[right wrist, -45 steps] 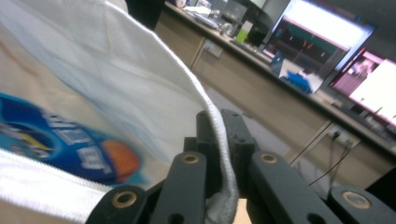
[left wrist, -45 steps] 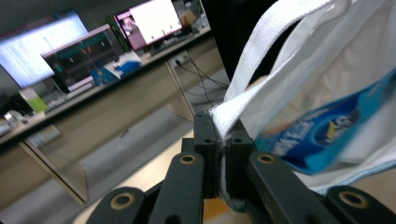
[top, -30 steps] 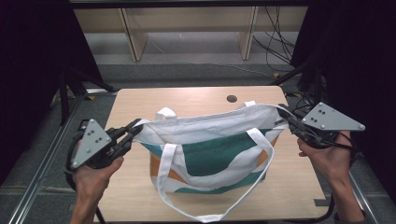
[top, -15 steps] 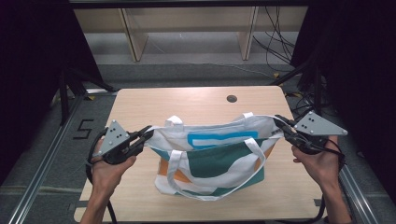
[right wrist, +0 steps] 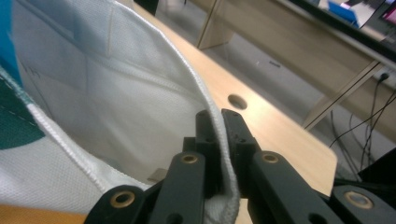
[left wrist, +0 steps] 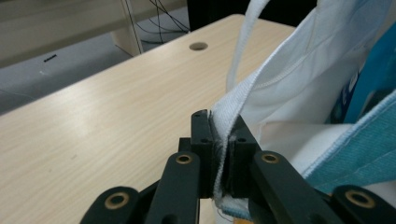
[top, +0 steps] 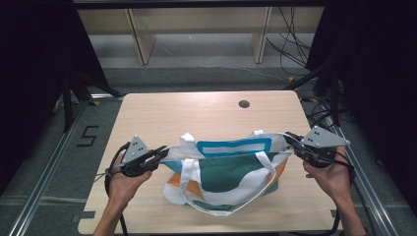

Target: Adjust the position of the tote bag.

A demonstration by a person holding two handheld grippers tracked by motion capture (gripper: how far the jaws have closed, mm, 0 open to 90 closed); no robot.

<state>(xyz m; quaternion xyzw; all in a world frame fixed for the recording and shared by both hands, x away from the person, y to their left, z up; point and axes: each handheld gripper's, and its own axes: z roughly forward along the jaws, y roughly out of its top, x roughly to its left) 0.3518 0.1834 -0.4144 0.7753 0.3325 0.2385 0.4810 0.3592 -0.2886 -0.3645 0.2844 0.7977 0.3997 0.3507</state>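
Your left gripper (top: 158, 154) is closed down on the white hem of the tote bag (top: 231, 172) at its left end; in the left gripper view (left wrist: 218, 154) the jaws stand nearly together with only the thickness of stitched fabric between them. Your right gripper (top: 290, 141) pinches the same rim at the opposite end, and the right gripper view (right wrist: 219, 140) shows its jaws just as narrow, the white edge running up between them. You have one hand behind each gripper: left hand (top: 123, 179), right hand (top: 332, 174).

Bag: one, white with teal, light blue and orange panels. It hangs stretched between the two grippers over the near half of the desk (top: 196, 113), mouth pulled into a long slit. Lower part sags onto the desk top.

Handles: two white straps (top: 194, 189), both looping down over the front face of the bag.

Desk: one, pale wood, with one round cable hole (top: 244, 104) near its far edge, well apart from the bag.
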